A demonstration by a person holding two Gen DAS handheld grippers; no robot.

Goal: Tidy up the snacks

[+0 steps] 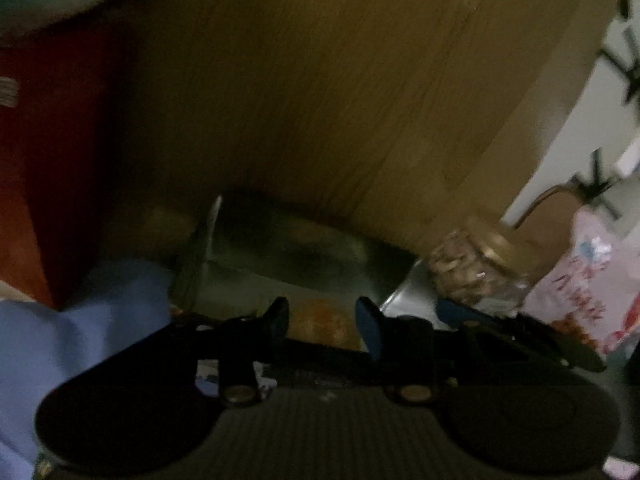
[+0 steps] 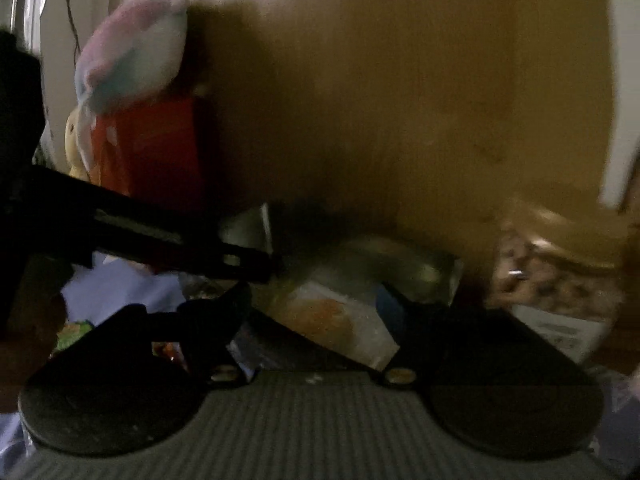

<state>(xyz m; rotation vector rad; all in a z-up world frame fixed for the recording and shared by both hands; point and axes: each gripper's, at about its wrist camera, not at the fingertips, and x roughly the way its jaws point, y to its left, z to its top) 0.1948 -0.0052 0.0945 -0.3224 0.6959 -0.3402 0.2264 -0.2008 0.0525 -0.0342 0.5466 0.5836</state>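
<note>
Crowding the near edge: silvery foil snack pouch with an orange picture lies tilted on the wooden tabletop, between the right gripper fingers.
Right jaws: spread around the pouch; whether they press it is unclear.
Left gripper: jaws parted, the orange patch between the tips, no contact visible.
Right side: clear jar of nuts with a gold lid beside a pink-and-white printed bag.
Left side: red box, pale blue cloth.
Open room: bare wood beyond the pouch.

Both views dim and motion-blurred; foreground in deep shadow. Brightest light at upper corners. Fisheye bending and black vignette at edges. Nothing sharply focused.
</note>
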